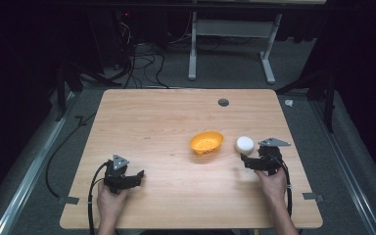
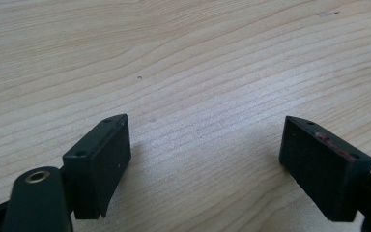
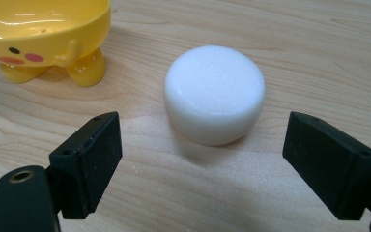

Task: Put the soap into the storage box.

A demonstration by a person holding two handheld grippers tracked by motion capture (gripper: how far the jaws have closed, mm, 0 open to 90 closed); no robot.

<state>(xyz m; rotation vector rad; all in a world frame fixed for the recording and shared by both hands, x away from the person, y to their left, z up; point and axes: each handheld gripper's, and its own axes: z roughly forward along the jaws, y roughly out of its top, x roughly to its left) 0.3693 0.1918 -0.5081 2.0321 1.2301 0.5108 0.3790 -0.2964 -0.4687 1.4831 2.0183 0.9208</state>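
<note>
A white round puck (image 1: pixel 245 144) lies flat on the wooden table (image 1: pixel 166 117), just right of a yellow duck-faced bowl (image 1: pixel 206 142) that stands on small feet. My right gripper (image 1: pixel 246 161) sits low right behind the puck and is open. In the right gripper view the puck (image 3: pixel 215 92) lies just ahead of the spread jaws of that gripper (image 3: pixel 201 116), apart from both pads, with the bowl (image 3: pixel 43 34) at the upper left. My left gripper (image 1: pixel 138 176) rests near the front left of the table, open. Bare wood lies between its jaws (image 2: pixel 205 121).
A small grey round grommet (image 1: pixel 223 102) is set in the table near its far edge. Beyond the table stand a white metal frame (image 1: pixel 232 29) and a tangle of cables (image 1: pixel 137 58) on the floor. Cables trail from both grippers off the front edge.
</note>
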